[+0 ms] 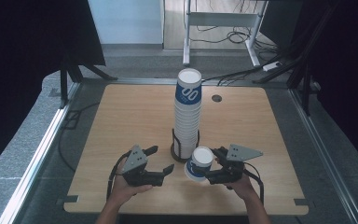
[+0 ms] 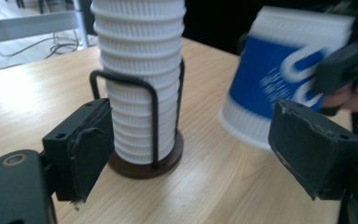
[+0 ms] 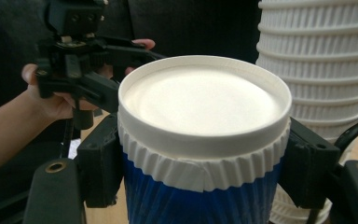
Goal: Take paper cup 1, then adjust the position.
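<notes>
Many stacked cups (image 1: 187, 122) in wire holder (image 1: 184, 148)

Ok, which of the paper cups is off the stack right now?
The single blue-and-white cup clamped in the right gripper, tilted beside the holder. All the others sit nested upside down in the tall stack.

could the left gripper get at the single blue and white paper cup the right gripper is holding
Probably yes. The left gripper is open, and the blue and white paper cup, clamped in the right gripper, hangs close beside it. Nothing lies between them; the tall cup stack stands further back.
</notes>
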Action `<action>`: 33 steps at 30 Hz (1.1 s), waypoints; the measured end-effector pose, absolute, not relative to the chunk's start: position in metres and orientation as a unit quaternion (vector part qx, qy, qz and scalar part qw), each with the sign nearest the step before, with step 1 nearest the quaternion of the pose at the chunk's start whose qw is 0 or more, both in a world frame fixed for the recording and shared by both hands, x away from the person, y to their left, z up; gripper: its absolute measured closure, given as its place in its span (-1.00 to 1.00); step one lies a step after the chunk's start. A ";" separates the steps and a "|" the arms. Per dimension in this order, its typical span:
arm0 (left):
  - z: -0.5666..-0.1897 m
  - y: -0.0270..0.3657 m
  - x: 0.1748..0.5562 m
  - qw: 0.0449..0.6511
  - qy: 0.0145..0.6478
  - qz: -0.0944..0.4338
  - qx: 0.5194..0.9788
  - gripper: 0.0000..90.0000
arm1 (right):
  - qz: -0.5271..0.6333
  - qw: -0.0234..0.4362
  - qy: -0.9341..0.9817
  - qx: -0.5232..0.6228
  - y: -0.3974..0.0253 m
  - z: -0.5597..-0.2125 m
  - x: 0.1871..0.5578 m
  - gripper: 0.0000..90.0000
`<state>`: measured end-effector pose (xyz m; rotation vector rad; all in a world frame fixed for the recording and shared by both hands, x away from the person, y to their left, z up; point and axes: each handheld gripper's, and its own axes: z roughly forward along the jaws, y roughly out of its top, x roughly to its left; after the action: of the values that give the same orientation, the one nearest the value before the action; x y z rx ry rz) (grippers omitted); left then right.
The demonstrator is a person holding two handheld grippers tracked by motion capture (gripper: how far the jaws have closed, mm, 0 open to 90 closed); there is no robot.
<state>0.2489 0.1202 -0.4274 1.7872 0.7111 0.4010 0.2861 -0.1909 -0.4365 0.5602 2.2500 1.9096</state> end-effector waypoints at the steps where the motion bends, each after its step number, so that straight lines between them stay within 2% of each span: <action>1: -0.426 0.120 0.248 0.560 0.300 0.169 0.754 -0.67 | 0.632 0.068 0.749 0.189 -0.190 -0.439 0.287 -0.41; 11: -0.428 0.113 0.244 0.553 0.287 0.164 0.765 -0.67 | 0.609 0.058 0.765 0.202 -0.172 -0.461 0.294 -0.41; 33: -0.435 0.104 0.243 0.529 0.281 0.164 0.784 -0.68 | 0.618 0.068 0.754 0.211 -0.169 -0.459 0.293 -0.41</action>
<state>0.2433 0.1041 -0.4348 1.8722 0.6710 0.3917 0.2933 -0.1691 -0.4589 0.6346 2.2731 1.8625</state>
